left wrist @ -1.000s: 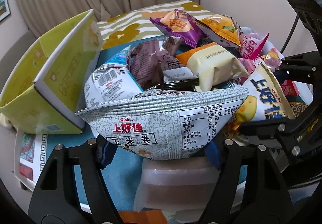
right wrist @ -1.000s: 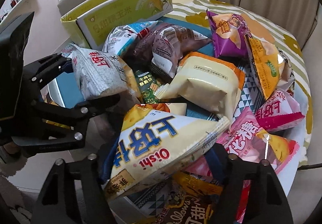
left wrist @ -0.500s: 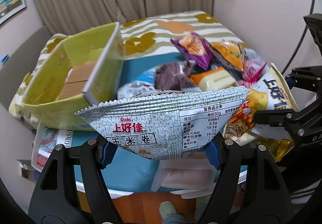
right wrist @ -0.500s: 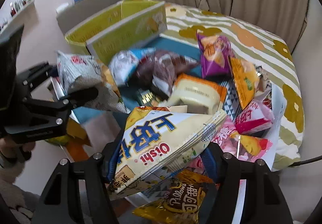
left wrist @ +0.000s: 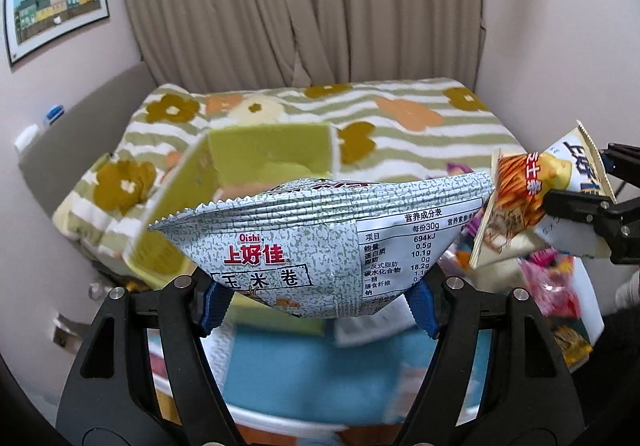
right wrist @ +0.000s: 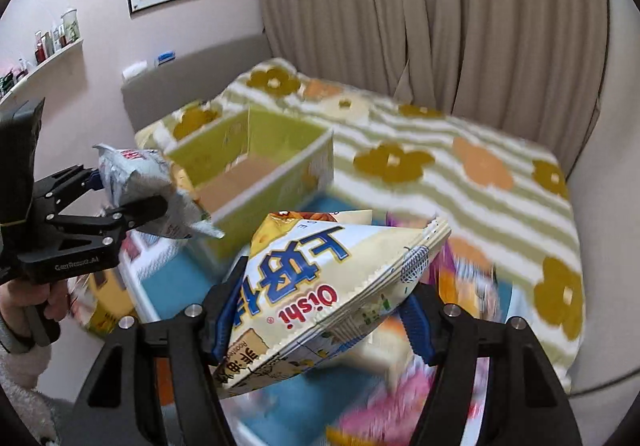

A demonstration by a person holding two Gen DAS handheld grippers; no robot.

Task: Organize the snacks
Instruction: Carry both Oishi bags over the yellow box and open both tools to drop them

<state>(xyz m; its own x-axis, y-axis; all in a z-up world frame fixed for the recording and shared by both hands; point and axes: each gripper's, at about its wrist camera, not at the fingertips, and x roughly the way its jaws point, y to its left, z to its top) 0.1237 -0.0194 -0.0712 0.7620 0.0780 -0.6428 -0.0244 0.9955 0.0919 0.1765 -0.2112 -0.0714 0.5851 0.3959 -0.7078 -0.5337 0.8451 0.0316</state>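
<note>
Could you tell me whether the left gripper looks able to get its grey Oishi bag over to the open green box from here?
Probably yes. The left gripper holds the grey Oishi bag clear of the pile, the green box is open on top, and nothing shows between them; the right gripper with its cream Oishi bag is off to the side.

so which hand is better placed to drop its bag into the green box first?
Probably left. The left gripper, holding the grey Oishi bag, sits right beside the green box. The right gripper, holding the cream Oishi bag, is farther back.
</note>
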